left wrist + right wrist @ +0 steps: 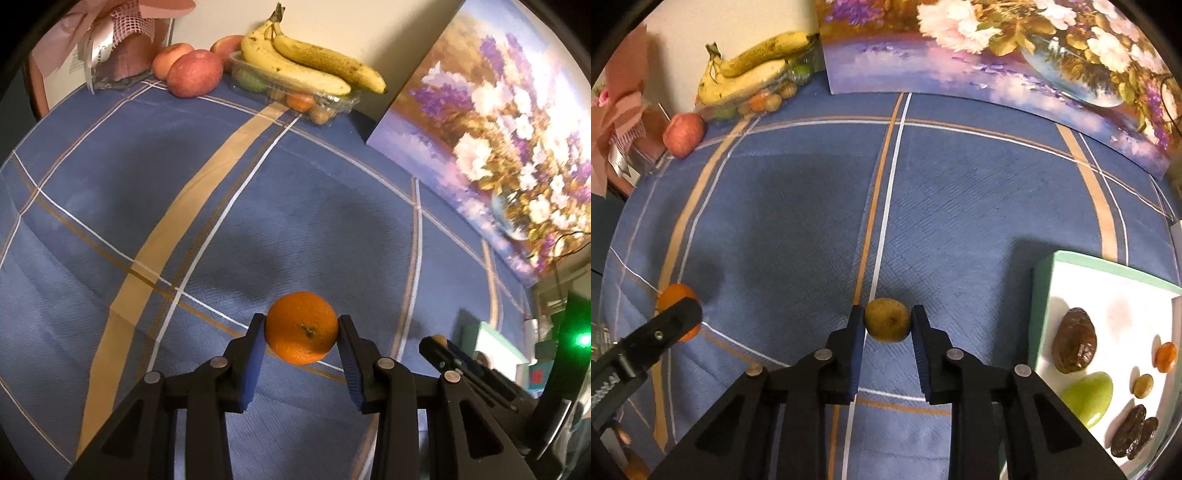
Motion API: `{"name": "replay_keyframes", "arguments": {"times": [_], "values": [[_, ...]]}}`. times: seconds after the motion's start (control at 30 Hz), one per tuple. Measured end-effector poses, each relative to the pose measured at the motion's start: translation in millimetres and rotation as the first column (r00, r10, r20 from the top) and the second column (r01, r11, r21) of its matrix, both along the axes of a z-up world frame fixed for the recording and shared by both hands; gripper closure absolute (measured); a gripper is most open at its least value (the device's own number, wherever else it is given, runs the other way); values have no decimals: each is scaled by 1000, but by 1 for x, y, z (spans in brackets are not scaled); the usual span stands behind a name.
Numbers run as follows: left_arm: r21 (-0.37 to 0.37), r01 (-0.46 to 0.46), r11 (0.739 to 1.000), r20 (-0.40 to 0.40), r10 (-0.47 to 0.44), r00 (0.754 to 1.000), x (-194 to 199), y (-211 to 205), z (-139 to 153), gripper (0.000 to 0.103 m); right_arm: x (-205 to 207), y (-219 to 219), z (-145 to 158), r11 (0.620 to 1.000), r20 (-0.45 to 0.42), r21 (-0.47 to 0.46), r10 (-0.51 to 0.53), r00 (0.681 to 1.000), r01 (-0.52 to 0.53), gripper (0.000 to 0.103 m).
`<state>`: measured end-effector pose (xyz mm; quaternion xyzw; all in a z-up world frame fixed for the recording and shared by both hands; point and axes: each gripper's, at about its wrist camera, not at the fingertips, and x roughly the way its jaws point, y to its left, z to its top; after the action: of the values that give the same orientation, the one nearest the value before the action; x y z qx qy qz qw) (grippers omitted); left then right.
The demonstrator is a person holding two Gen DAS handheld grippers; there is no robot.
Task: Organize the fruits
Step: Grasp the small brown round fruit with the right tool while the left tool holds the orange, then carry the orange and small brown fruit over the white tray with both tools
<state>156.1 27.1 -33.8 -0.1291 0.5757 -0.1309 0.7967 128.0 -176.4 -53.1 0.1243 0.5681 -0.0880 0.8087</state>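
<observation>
On the blue checked desk (960, 206), left of the white tray (1045, 295), the right tool (887, 321) pinches a small, firm kiwi (887, 319) across its middle; the left tool (301, 332) clamps a light, springy orange (301, 326), farther from the tray.

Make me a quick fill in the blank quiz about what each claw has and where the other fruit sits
1. The left claw is shut on an ____.
2. The right claw is shut on a small brown ____.
3. The bananas lie on top of a clear plastic ____.
4. The green-rimmed tray sits to the ____ of the right claw.

Missing words: orange; kiwi; container; right
</observation>
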Motion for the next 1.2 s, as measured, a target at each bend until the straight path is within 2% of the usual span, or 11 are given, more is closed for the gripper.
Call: {"name": "replay_keyframes", "arguments": {"times": [0.13, 0.3, 0.5, 0.7, 0.77, 0.9, 1.0, 1.2], "values": [[14, 23, 1000, 38, -23, 999, -11, -7, 14, 62, -15, -4, 16, 1000, 19, -8, -15, 1000, 16, 77], [-11, 56, 998, 21, -56, 998, -28, -19, 17, 62, -36, -8, 33, 999, 46, -23, -42, 998, 43, 77], [-21, 98, 995, 52, -96, 994, -47, -30, 35, 62, -69, -9, 58, 996, 125, -70, -46, 991, 55, 77], [-62, 166, 984, 77, -161, 984, -69, -46, 54, 62, -107, -24, 76, 991, 179, -57, -106, 978, 118, 77], [-70, 199, 977, 88, -193, 977, -78, -54, 59, 62, -117, -30, 82, 989, 193, -60, -121, 974, 135, 77], [-29, 263, 964, 125, -258, 958, -97, -74, 71, 62, -140, -43, 98, 985, 223, -72, -140, 965, 160, 77], [-25, 303, 953, 153, -296, 943, -109, -86, 80, 62, -156, -55, 110, 979, 250, -80, -162, 955, 187, 77], [-16, 371, 929, 152, -364, 919, -129, -112, 83, 62, -183, -84, 125, 965, 282, -89, -211, 936, 245, 77]]}}
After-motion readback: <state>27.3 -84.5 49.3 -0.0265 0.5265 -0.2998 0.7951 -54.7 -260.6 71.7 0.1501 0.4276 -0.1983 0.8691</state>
